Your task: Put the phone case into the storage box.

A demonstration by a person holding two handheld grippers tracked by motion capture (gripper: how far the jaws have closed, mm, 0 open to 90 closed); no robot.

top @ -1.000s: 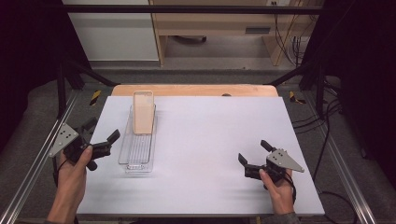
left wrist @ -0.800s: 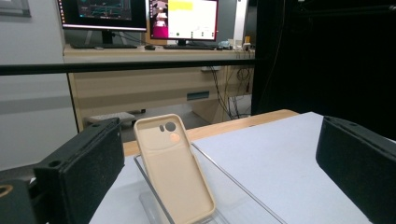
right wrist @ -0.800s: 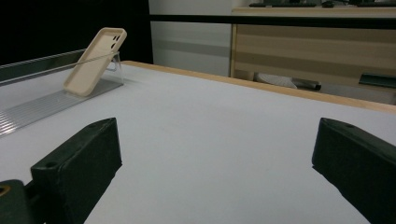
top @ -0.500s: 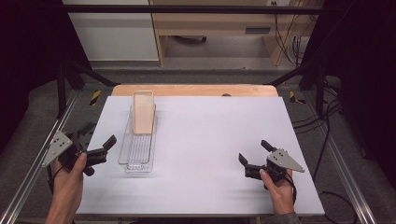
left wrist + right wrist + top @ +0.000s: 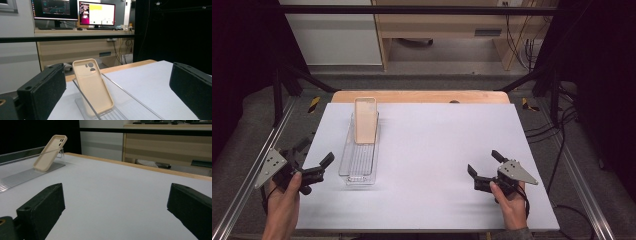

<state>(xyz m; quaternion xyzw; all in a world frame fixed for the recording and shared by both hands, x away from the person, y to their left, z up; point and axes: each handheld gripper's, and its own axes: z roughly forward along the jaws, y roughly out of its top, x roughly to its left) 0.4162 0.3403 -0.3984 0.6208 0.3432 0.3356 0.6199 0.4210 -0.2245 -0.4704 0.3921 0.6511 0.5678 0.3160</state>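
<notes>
So far nothing is in your grip: the phone case leans upright against the far end of the clear tray on the left side of the bench, untouched. Your left gripper sits near the tray's near-left corner, fingers wide apart and empty. Your right gripper rests well apart on the near right, likewise spread and empty. Reaching, grasping and moving the case all seem left to do.

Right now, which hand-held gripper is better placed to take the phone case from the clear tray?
Left. The left hand-held gripper sits open just beside the clear tray, its jaws facing the phone case. The right hand-held gripper is open too, but far across the table.
</notes>
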